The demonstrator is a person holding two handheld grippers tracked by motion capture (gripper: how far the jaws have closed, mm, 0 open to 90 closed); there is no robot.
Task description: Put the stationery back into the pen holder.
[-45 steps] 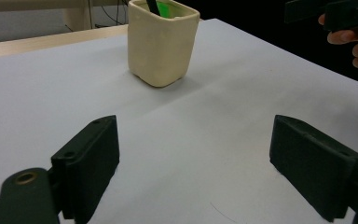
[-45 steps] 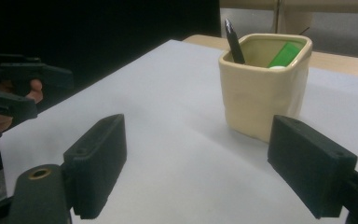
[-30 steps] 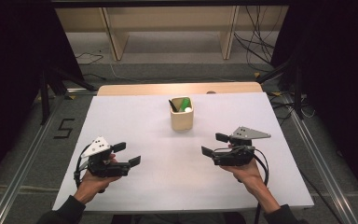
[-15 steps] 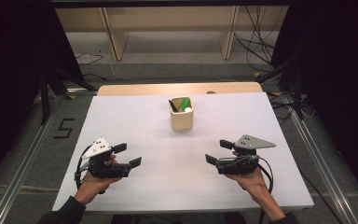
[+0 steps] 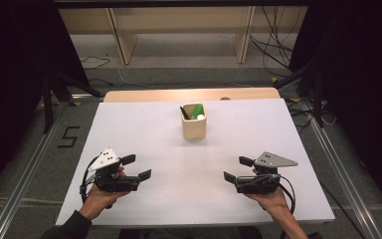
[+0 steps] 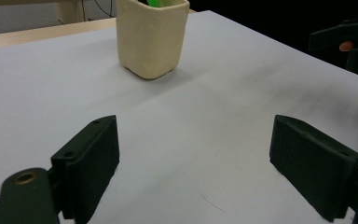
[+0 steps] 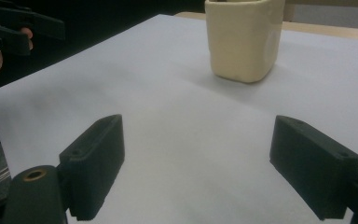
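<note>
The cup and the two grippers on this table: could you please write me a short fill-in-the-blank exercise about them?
1. The cream cup holds a ____ marker and a dark pen.
2. The jaws of both the left gripper and the right gripper stand ____.
3. Both grippers are held on the ____ side of the cup.

Missing words: green; open; near

Lab/test rig: white table, floor rails, loose cables, dark curtains.
</note>
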